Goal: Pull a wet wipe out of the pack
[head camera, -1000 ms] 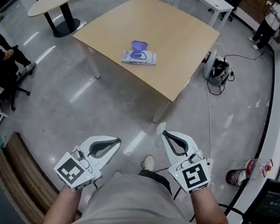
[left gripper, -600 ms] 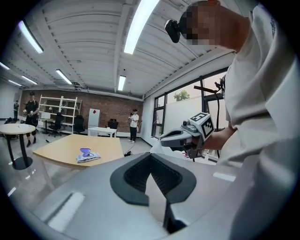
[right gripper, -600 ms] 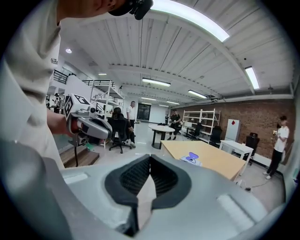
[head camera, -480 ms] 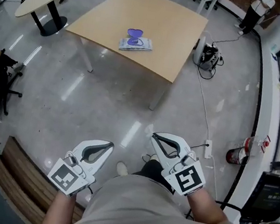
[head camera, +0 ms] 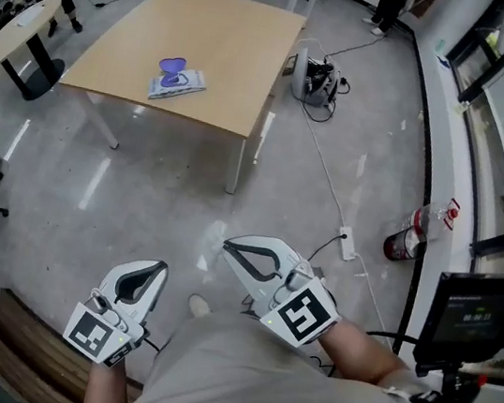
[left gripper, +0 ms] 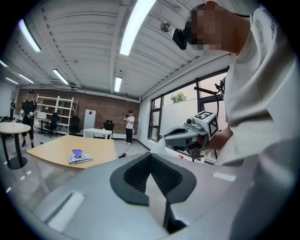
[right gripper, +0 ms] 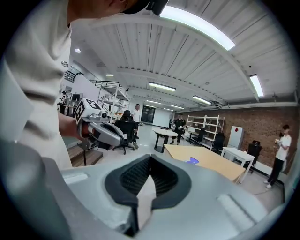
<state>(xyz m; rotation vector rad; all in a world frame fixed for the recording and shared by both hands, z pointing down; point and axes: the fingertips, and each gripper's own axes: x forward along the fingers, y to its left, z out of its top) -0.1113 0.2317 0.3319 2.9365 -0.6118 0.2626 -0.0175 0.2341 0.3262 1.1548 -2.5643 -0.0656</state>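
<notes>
The table [head camera: 210, 47] top is pale wood, smooth and matt. The wipe pack [head camera: 177, 86] looks like thin glossy plastic film. The floor [head camera: 140, 188] is polished grey concrete, shiny with reflections. The left gripper [head camera: 162, 269] and right gripper [head camera: 226, 245] have smooth matt light-grey plastic shells; their pads [left gripper: 136, 176] are black and ribbed

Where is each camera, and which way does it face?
Head view: on the person's head, looking steeply down at the floor and the table; shows their torso, forearms, left tongs and right tongs.
Left gripper view: on the left tongs, along its shut jaws toward the table; right tongs and the person's shirt at right.
Right gripper view: on the right tongs, along its shut jaws toward the table; left tongs at left.
Shared: all three see the wipe pack on the table.
</notes>
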